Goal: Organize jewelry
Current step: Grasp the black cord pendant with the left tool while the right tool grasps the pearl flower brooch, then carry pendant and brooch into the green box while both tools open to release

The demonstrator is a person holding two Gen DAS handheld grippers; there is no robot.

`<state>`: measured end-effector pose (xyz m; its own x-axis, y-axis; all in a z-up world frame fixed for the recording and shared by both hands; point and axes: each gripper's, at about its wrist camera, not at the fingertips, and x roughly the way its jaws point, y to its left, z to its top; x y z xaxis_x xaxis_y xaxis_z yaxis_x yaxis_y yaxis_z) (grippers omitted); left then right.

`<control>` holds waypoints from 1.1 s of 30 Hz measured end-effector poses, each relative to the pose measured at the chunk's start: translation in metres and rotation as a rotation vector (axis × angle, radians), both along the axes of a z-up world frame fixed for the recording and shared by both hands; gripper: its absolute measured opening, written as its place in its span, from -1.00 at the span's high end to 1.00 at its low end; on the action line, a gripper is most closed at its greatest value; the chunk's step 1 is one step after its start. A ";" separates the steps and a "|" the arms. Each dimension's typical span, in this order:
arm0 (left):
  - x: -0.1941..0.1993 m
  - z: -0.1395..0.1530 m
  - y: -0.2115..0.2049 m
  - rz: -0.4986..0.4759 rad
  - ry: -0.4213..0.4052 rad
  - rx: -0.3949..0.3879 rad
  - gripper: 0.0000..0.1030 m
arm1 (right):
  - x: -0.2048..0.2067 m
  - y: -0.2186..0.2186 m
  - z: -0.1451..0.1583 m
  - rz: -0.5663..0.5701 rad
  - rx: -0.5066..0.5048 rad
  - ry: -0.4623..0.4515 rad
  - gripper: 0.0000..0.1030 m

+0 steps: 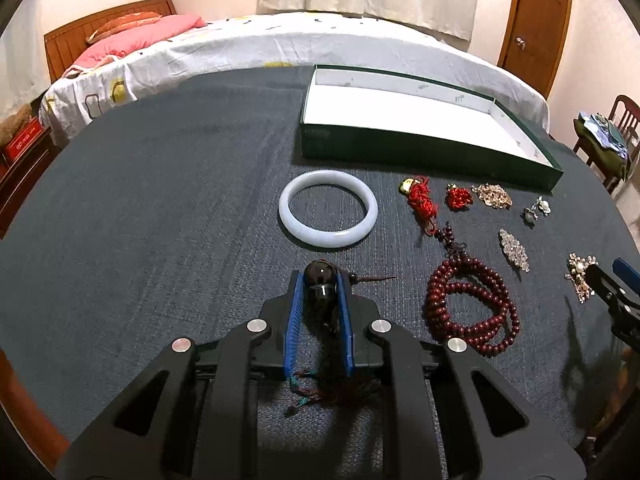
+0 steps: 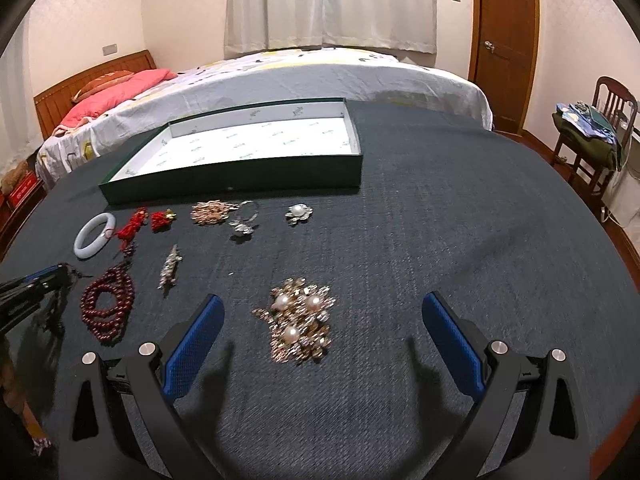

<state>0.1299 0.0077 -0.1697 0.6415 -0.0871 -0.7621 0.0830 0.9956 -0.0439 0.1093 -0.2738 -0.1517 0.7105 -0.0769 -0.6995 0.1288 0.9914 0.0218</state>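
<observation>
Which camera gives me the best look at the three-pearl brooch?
Right wrist: the three-pearl brooch lies centred between the open right gripper fingers, pearls distinct. Left wrist shows it small near the right edge, partly hidden.

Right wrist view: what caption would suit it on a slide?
Open right gripper hovering over a pearl brooch on the dark tablecloth, the empty green box waiting behind.

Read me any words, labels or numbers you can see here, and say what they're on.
None can be read.
Box lining: small repeated green marks, too small to read.
Red box by the bed: pale print, blurred.
Jewelry and grippers: no text.
</observation>
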 end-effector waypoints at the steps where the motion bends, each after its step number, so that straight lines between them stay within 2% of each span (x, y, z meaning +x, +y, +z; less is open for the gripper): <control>1: 0.000 0.000 0.001 0.000 0.000 -0.003 0.67 | 0.002 -0.001 -0.001 -0.001 0.000 0.006 -0.86; 6: 0.000 0.000 0.002 0.001 0.003 -0.010 0.67 | 0.013 -0.002 -0.006 0.011 0.008 0.048 -0.85; 8: 0.000 0.001 0.003 0.002 0.001 -0.011 0.67 | 0.016 -0.003 -0.009 0.021 0.018 0.067 -0.66; 9: 0.000 0.001 0.002 0.001 0.000 -0.009 0.67 | 0.017 -0.003 -0.012 0.024 0.022 0.086 -0.24; 12: -0.001 0.000 0.002 0.002 -0.002 -0.005 0.67 | 0.015 -0.001 -0.011 0.036 0.021 0.081 -0.05; 15: -0.001 0.001 0.001 0.003 -0.001 -0.005 0.67 | 0.012 0.002 -0.011 0.051 0.019 0.079 0.01; 17: -0.002 0.001 0.001 0.003 -0.004 -0.003 0.67 | 0.010 0.004 -0.011 0.070 0.024 0.073 0.15; 18: -0.002 0.001 0.001 0.002 -0.005 -0.003 0.67 | 0.009 0.005 -0.011 0.082 0.028 0.072 0.28; 21: -0.002 0.001 0.001 0.001 -0.006 -0.002 0.67 | 0.005 0.005 -0.011 0.089 0.041 0.068 0.37; 22: -0.002 0.001 0.001 0.000 -0.006 -0.002 0.67 | 0.005 0.005 -0.011 0.095 0.053 0.068 0.52; 33: -0.009 0.012 -0.004 -0.006 -0.038 -0.007 0.67 | -0.005 0.006 0.001 0.102 0.071 0.036 0.53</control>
